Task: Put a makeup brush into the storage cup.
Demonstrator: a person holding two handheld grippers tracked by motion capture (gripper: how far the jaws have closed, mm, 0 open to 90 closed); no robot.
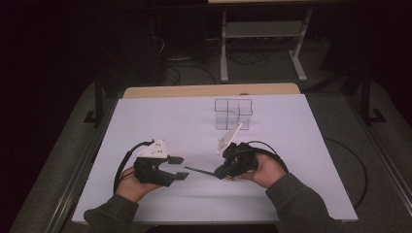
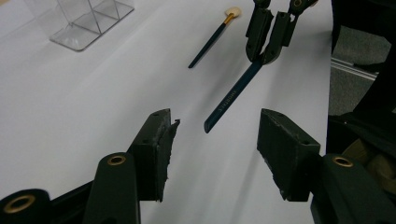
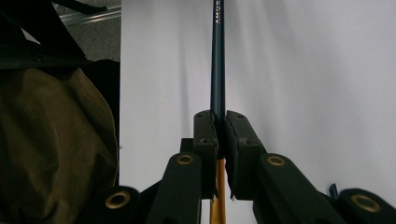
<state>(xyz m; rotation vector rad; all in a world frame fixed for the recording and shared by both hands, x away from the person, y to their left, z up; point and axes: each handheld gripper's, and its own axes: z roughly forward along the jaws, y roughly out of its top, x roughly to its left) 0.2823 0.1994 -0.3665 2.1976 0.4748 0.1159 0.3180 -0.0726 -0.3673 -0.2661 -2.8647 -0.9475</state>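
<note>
Midway across the white table (image 1: 160, 116), a dark blue pencil (image 2: 232, 97) sticks out level from the right gripper (image 2: 267, 57), whose two black jaws are pressed tight on its shaft. Seen from the right gripper view, the pencil (image 3: 218, 56) runs straight ahead from between the closed pads, and a gold-coloured length of it shows behind them, low in the frame. From above, the pencil (image 1: 199, 170) points toward the person's left side, its free end just short of the left gripper (image 1: 179, 168). That gripper's jaws stand partly apart with nothing between them; the pencil's blunt tip hangs in front of the gap, not touching either pad (image 2: 156, 154). A second dark pencil (image 2: 212, 39) with a gold band and a pale end lies flat on the table beyond, well apart from the held one. Farther back, near the far edge, sits a clear plastic organiser (image 1: 233, 113) with several compartments. Both of the person's forearms, in olive-brown sleeves (image 1: 111, 213), enter from the near side. Cables trail from each gripper across the tabletop.
</note>
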